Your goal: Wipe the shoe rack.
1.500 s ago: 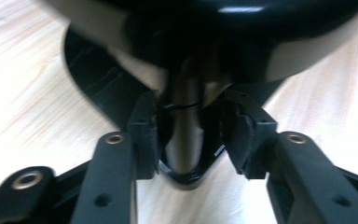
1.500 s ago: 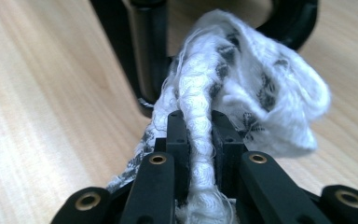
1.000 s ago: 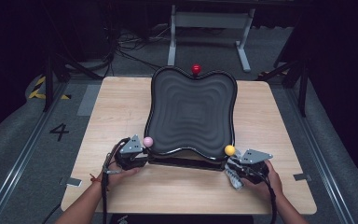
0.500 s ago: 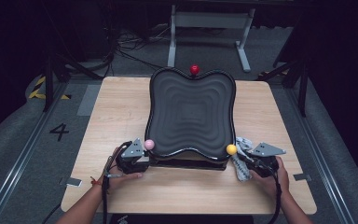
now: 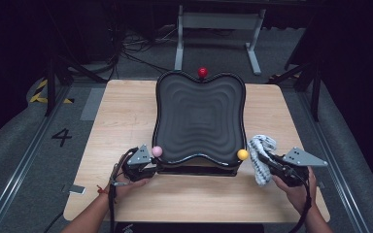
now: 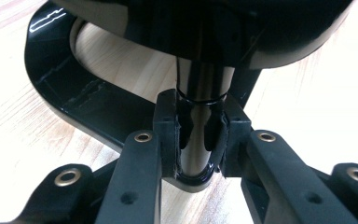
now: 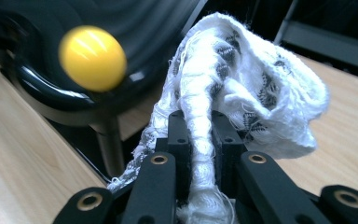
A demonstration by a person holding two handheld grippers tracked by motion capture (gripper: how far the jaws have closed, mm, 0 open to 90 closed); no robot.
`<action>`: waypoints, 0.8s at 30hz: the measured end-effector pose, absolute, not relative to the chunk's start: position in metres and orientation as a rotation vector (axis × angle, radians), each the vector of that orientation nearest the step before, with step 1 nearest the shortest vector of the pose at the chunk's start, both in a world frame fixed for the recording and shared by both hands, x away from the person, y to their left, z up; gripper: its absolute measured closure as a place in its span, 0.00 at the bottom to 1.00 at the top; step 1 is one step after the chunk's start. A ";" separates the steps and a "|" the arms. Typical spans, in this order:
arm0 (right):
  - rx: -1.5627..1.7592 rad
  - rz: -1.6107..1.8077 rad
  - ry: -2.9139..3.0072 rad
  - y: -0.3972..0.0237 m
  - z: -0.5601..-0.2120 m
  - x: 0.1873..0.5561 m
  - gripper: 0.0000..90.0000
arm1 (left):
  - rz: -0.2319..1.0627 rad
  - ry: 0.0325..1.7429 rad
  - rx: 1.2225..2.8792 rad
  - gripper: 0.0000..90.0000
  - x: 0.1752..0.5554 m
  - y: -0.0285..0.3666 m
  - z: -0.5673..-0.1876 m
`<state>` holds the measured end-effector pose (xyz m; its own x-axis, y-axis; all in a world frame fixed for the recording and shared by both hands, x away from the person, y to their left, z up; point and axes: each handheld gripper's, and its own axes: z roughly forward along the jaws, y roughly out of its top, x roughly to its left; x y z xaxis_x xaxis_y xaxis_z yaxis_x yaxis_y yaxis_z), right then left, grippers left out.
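The right gripper (image 5: 267, 162) clamps a white cloth (image 5: 261, 158), which bunches up just past its jaws beside the yellow ball (image 5: 243, 154). The left gripper (image 5: 148, 165) pinches the black post (image 6: 199, 135) under the tray (image 5: 199, 116), below the pink ball (image 5: 157, 151). Farthest off sits the red ball (image 5: 202, 72).

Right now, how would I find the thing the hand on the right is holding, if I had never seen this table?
Look at the wooden table with the big black wavy tray in the middle. Go to the tray's near right corner, where a yellow ball sits. Just right of that ball, the right gripper has its jaws shut on a white cloth: it is the only soft, crumpled, white thing there.
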<state>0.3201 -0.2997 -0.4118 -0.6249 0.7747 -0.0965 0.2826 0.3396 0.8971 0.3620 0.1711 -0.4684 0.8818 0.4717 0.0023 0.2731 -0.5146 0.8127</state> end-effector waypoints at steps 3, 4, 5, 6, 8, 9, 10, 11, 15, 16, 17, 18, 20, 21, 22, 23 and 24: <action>0.887 1.287 2.078 -0.300 -0.401 0.312 0.90 | 0.279 0.543 2.135 0.83 0.362 0.170 -0.469; 0.873 1.300 2.069 -0.299 -0.398 0.309 0.90 | 0.277 0.544 2.135 0.83 0.362 0.170 -0.469; 0.857 1.313 2.072 -0.298 -0.395 0.306 0.90 | 0.277 0.543 2.135 0.83 0.362 0.170 -0.469; 0.840 1.323 2.078 -0.296 -0.393 0.304 0.90 | 0.276 0.544 2.133 0.83 0.362 0.169 -0.469; 0.810 1.333 2.089 -0.290 -0.391 0.300 0.90 | 0.270 0.545 2.133 0.83 0.362 0.169 -0.469; 0.795 1.331 2.105 -0.287 -0.390 0.298 0.90 | 0.270 0.543 2.140 0.83 0.362 0.169 -0.469; 0.779 1.329 2.114 -0.284 -0.390 0.297 0.90 | 0.269 0.540 2.136 0.83 0.362 0.168 -0.469; 0.760 1.326 2.120 -0.282 -0.390 0.296 0.90 | 0.272 0.539 2.138 0.83 0.362 0.168 -0.469; 0.729 1.333 2.123 -0.276 -0.388 0.294 0.90 | 0.272 0.529 2.139 0.83 0.363 0.167 -0.469; 0.720 1.331 2.131 -0.275 -0.388 0.293 0.90 | 0.263 0.536 2.131 0.83 0.362 0.165 -0.469; 0.703 1.331 2.130 -0.273 -0.387 0.292 0.90 | 0.262 0.529 2.137 0.83 0.363 0.164 -0.469; 0.689 1.328 2.136 -0.272 -0.387 0.291 0.90 | 0.258 0.531 2.131 0.83 0.363 0.162 -0.469; 0.666 1.319 2.145 -0.266 -0.386 0.290 0.90 | 0.252 0.514 2.136 0.83 0.364 0.158 -0.469; 0.652 1.308 2.150 -0.263 -0.386 0.290 0.90 | 0.246 0.512 2.142 0.83 0.364 0.157 -0.469; 0.640 1.294 2.160 -0.259 -0.387 0.290 0.90 | 0.238 0.508 2.142 0.83 0.364 0.155 -0.469; 0.626 1.280 2.171 -0.254 -0.387 0.290 0.90 | 0.237 0.498 2.146 0.83 0.364 0.154 -0.469; 0.612 1.261 2.177 -0.249 -0.388 0.290 0.90 | 0.234 0.495 2.150 0.83 0.364 0.154 -0.469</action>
<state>0.2902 -0.2491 -0.3881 -0.7478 0.6236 -0.2277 0.1127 0.4573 0.8822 0.3644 0.1537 -0.4685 0.9024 0.4308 -0.0137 0.2623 -0.5238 0.8104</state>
